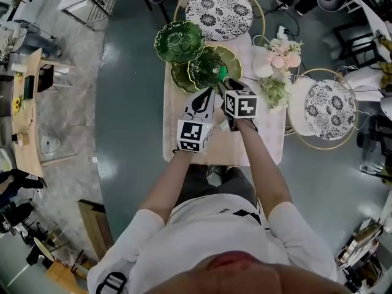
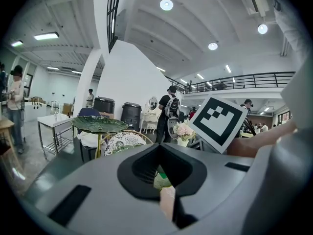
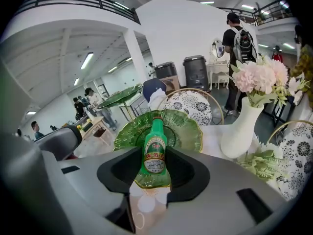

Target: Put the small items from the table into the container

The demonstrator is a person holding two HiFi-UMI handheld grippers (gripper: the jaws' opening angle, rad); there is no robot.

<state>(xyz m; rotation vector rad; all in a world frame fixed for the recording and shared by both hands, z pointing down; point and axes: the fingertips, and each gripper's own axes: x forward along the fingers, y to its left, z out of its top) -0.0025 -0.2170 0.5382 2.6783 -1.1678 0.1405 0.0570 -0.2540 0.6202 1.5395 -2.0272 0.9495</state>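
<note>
A miniature green bottle [image 3: 155, 150] with a red label stands upright between the jaws of my right gripper [image 3: 154, 166], which is shut on it. It hangs over the near rim of a green leaf-shaped glass dish [image 3: 183, 131]. In the head view the right gripper [image 1: 223, 82] reaches that middle dish [image 1: 211, 66], with the bottle [image 1: 222, 73] at its tip. My left gripper [image 1: 205, 94] sits just left of it over the table [image 1: 260, 146]. In the left gripper view its jaws [image 2: 166, 181] stand close together with only a narrow slit; nothing is clearly held.
The dish belongs to a tiered stand with a higher dish [image 1: 179, 40] and a lower one [image 1: 182, 78]. A white vase of pink flowers [image 1: 278, 59] stands at the table's right. Patterned round chairs [image 1: 218, 3] [image 1: 329, 109] flank the table.
</note>
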